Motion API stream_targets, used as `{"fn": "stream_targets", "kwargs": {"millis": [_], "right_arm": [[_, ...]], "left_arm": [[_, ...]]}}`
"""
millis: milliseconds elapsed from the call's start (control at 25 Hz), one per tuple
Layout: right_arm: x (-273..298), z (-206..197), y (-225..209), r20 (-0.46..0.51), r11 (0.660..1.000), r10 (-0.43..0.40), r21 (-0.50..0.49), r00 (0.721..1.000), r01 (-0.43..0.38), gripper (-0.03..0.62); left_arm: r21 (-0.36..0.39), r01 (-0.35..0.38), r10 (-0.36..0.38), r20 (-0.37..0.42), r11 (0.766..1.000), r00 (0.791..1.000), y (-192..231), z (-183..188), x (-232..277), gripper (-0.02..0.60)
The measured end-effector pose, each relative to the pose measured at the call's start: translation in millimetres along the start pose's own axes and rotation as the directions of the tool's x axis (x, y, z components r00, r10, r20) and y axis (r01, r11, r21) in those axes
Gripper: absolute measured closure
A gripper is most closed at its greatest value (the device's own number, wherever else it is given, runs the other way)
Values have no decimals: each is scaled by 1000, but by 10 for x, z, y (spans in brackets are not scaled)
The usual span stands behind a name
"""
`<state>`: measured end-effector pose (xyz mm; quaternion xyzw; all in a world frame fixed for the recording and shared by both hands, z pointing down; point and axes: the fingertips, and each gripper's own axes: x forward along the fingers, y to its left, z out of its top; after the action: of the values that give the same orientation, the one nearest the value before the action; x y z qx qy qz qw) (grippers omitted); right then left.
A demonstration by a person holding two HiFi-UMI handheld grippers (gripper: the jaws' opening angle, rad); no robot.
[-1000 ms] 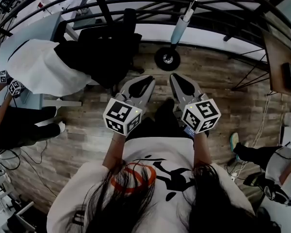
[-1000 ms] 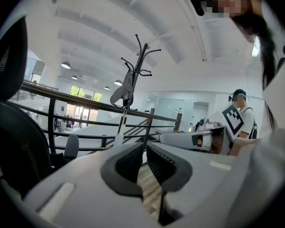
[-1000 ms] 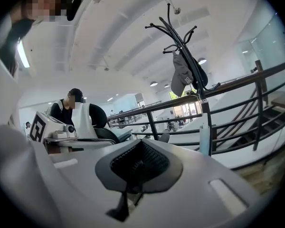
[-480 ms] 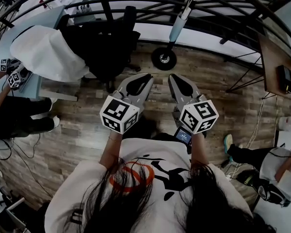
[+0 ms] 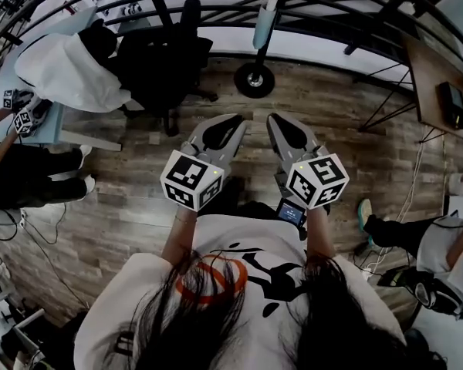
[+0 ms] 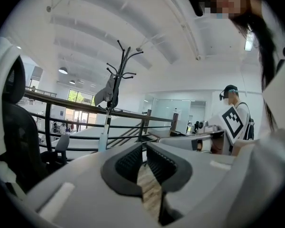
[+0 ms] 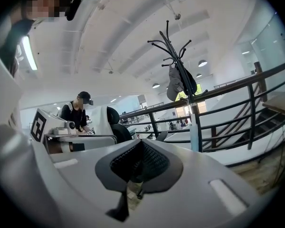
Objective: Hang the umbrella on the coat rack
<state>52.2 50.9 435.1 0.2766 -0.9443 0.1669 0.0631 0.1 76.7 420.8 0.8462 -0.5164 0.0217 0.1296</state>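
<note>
Umbrella (image 5: 264, 23), pale blue and folded, hangs close along the pole of the coat rack (image 5: 255, 79). The rack's round base stands on the wooden floor (image 5: 347, 145), far from the person and just in front of the dark railing (image 5: 216, 6). How the umbrella is fastened cannot be made out. In the gripper views a grey bag (image 6: 107, 93) hangs higher up among the rack's hooks, above the umbrella.

The left gripper (image 5: 233, 126) and right gripper (image 5: 276, 125) are held side by side near the person's chest, both pointing toward the rack and well apart from it. In the left gripper view the pads stand a narrow slit apart, with only floor showing through the gap. In the right gripper view the pads meet at their far end and clamp nothing.

To the far left, a black chair (image 5: 166, 60) stands with a white garment (image 5: 62, 72) draped beside it. At the left edge another person's hand holds a marker cube (image 5: 27, 122), and a second person sits low at the right edge (image 5: 440, 245).
</note>
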Motion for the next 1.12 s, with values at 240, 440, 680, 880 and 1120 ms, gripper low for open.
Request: {"fn": "stream_targets", "kwargs": {"millis": [240, 440, 680, 880, 1120], "right_arm": [[-535, -85, -86, 7, 1000, -1, -4, 1000, 1, 589], [-877, -140, -97, 17, 1000, -5, -15, 1000, 5, 589], [-1179, -233, -98, 31, 999, -13, -33, 999, 15, 589], [-1302, -251, -51, 29, 999, -8, -48, 1000, 9, 589], [-1445, -274, -1, 32, 999, 3, -44, 999, -1, 588]], "left_arm": [[7, 3, -3, -6, 1000, 1000, -559, -100, 50, 558], [15, 18, -18, -8, 1000, 1000, -906, -164, 75, 558], [38, 37, -37, -7, 999, 999, -1232, -240, 49, 558], [41, 23, -23, -10, 999, 1000, -1337, -254, -23, 558], [47, 17, -17, -8, 999, 1000, -1471, -269, -105, 558]]}}
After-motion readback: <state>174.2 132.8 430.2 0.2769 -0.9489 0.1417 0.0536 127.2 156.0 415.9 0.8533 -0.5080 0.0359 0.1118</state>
